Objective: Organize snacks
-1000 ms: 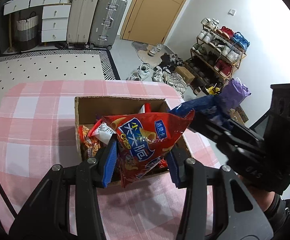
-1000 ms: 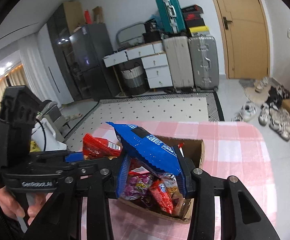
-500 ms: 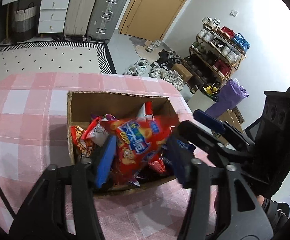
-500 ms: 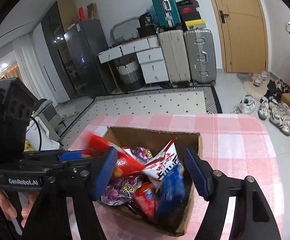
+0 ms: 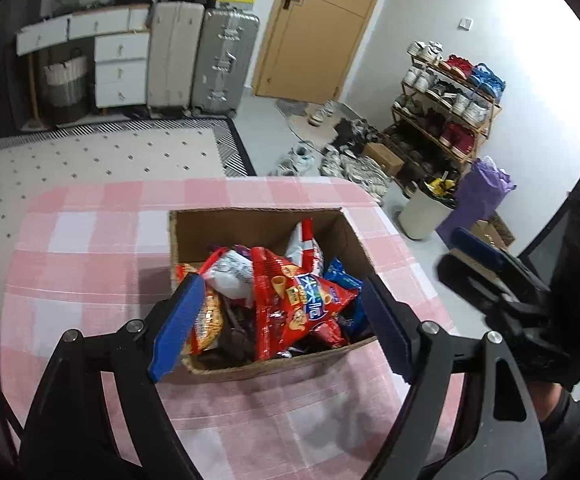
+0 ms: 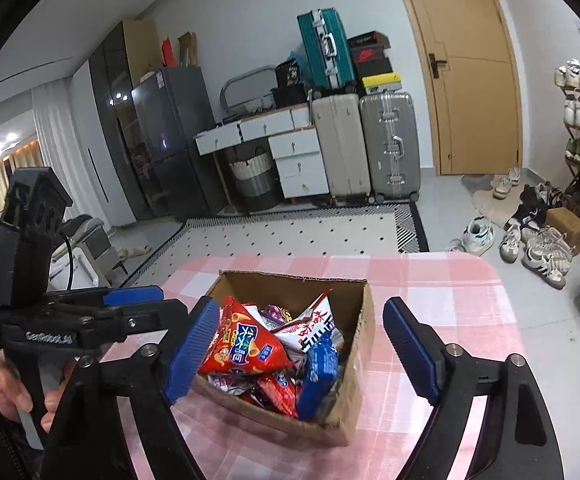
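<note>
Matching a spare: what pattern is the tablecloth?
Pink-and-white checks on the tablecloth; clearest in the left wrist view.

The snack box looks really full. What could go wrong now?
The cardboard box is heaped high. The red chip bag lies on top, so it might slide out if bumped. The blue packet stands on end by the box's wall and could tip over it. Both claws, left and right, are opening close above, so one could snag a bag.

White lettering "GenRobot.AI" stands on the left claw [image 6: 129,304]; the snack bags' print is too small to read.
</note>
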